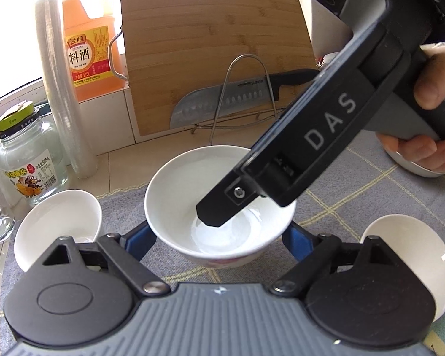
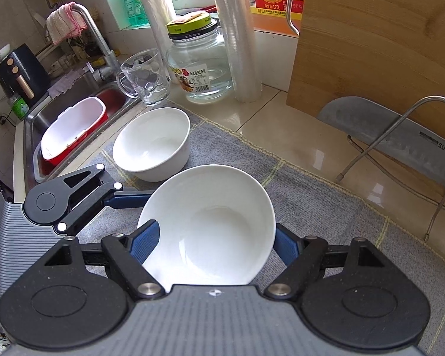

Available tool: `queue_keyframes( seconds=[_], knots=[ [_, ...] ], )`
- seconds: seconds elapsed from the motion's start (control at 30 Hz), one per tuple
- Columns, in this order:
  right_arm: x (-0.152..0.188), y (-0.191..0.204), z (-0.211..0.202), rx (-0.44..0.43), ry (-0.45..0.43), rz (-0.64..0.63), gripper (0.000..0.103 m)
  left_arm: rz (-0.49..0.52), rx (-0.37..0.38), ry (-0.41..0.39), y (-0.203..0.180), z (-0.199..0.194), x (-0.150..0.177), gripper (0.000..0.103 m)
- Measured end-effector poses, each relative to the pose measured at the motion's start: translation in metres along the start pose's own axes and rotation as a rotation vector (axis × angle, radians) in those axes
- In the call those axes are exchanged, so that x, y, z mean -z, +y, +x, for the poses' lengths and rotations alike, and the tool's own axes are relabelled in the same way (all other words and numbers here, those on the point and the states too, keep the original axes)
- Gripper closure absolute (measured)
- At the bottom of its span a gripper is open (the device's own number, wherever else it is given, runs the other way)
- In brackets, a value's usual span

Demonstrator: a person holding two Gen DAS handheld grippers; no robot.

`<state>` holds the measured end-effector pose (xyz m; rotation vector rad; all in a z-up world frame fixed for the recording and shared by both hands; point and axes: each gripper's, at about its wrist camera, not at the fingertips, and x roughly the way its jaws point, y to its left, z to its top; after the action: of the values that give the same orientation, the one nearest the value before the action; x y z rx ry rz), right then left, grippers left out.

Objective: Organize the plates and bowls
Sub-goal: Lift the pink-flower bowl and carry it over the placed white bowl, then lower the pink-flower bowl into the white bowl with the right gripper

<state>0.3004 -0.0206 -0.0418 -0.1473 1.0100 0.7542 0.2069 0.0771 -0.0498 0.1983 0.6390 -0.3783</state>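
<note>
Only in the right wrist view, sink (image 2: 74, 101); both grippers apparently around one bowl (image 2: 210, 225).

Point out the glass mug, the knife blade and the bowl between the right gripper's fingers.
glass mug (image 2: 144, 78): right wrist view, on its clear side wall.
knife blade (image 1: 204, 105): left wrist view, on the flat of the steel.
bowl (image 2: 213, 225): right wrist view, on its white inner wall.

Tiled counter (image 2: 270, 124) carries grey checked mat (image 2: 326, 207). On mat: white bowl (image 2: 152, 144) at 10 o'clock, touching the mat's corner. Off the mat, directly on tile: glass mug (image 2: 142, 77) at 11, jar (image 2: 198, 65) and film roll (image 2: 237, 35) at 12, wire rack (image 2: 400, 148) at 2.
</note>
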Motion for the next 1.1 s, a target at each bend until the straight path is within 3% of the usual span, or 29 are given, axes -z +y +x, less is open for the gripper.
queue_keyframes(
  seconds=[0.63, 1.1],
  knots=[
    [0.055, 0.038, -0.066, -0.004, -0.048, 0.006, 0.017, 0.027, 0.030, 0.002, -0.037, -0.067, 0.011, 0.012],
    [0.089, 0.043, -0.100, -0.004, -0.069, 0.009, 0.017, 0.021, 0.040, -0.005, -0.063, -0.098, 0.018, 0.012]
  ],
)
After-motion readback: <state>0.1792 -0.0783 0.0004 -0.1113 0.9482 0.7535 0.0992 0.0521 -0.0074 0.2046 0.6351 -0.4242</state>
